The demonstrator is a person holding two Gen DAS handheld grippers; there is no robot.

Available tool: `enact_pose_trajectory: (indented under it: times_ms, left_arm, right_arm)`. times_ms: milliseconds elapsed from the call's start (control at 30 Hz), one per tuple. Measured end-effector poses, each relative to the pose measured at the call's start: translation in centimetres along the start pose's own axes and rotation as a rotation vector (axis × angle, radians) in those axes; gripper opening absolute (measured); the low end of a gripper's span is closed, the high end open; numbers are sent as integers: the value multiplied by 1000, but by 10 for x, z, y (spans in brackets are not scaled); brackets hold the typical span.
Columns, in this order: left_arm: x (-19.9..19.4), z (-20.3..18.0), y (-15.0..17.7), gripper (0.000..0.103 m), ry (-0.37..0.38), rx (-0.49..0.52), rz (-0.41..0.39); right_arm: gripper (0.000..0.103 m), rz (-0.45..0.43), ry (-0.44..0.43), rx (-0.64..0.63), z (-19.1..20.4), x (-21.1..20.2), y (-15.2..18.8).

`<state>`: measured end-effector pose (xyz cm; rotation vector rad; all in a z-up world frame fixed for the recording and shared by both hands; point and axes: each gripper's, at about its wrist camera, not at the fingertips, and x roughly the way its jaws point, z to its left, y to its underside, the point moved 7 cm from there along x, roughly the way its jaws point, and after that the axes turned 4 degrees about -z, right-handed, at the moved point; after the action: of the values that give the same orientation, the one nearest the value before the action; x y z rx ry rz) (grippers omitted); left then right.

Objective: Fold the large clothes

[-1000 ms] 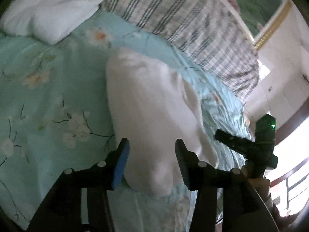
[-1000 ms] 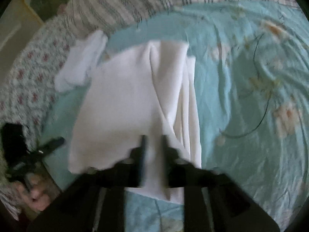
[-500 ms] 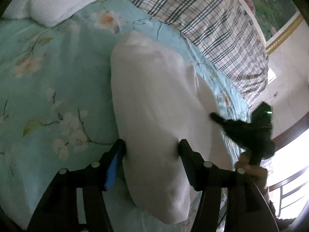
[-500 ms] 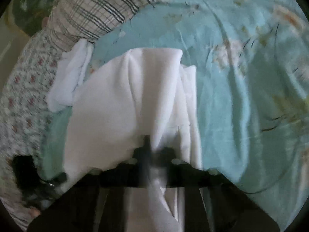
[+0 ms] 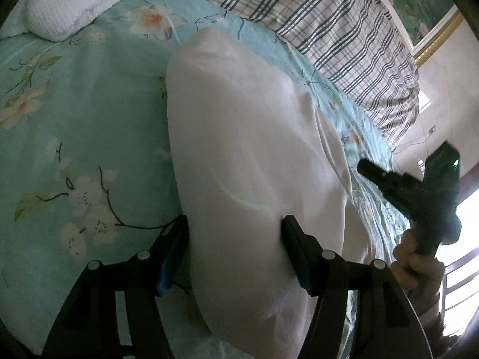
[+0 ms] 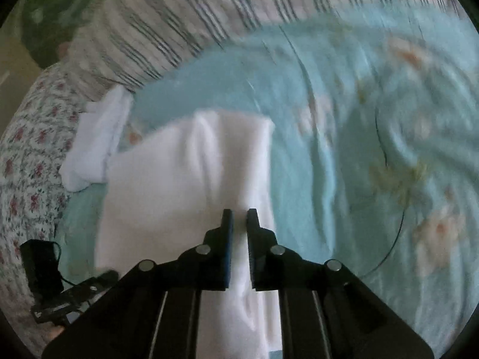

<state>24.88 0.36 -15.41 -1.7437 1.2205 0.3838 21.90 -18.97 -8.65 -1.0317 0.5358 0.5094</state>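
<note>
A white garment (image 5: 245,137), folded into a long pad, lies on the teal floral bed sheet (image 5: 83,119). My left gripper (image 5: 235,239) straddles its near end. Its jaws are opening, with the cloth between them and a pad on each side. In the right wrist view the garment (image 6: 179,173) lies ahead and below. My right gripper (image 6: 238,218) has its jaws almost together and easing apart, with a thin strip of white cloth in the gap. In the left wrist view that gripper (image 5: 363,166) sits at the garment's right edge, held by a hand (image 5: 419,266).
A second white folded cloth (image 5: 69,3) lies near the head of the bed, also seen as a white bundle (image 6: 95,146). A plaid blanket (image 5: 329,21) runs along the far side. A flowered pillow (image 6: 27,164) lies left. A framed picture (image 5: 425,3) hangs on the wall.
My left gripper moved forward and down over the garment's near end and its jaws spread wider. My right gripper closed on the cloth, then drew back toward the garment's right edge.
</note>
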Motion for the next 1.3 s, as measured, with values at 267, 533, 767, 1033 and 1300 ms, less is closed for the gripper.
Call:
enact_pose_trajectory:
  times_ms: [267, 533, 767, 1033, 1300]
  left_arm:
    - [2, 2, 2, 68, -34, 25, -4]
    - [-37, -22, 8, 65, -137, 114, -43]
    - [-32, -24, 23, 67, -205, 165, -11]
    - [-46, -30, 30, 66, -243, 191, -32]
    - [-90, -49, 41, 79, -310, 244, -107]
  right_arm:
    - [4, 146, 1, 2, -12, 61, 25]
    - [10, 147, -21, -1, -11, 15, 34]
    - [10, 161, -46, -77, 4, -18, 77]
    - [10, 179, -21, -68, -1, -9, 89]
    - [52, 104, -50, -107, 16, -52, 86]
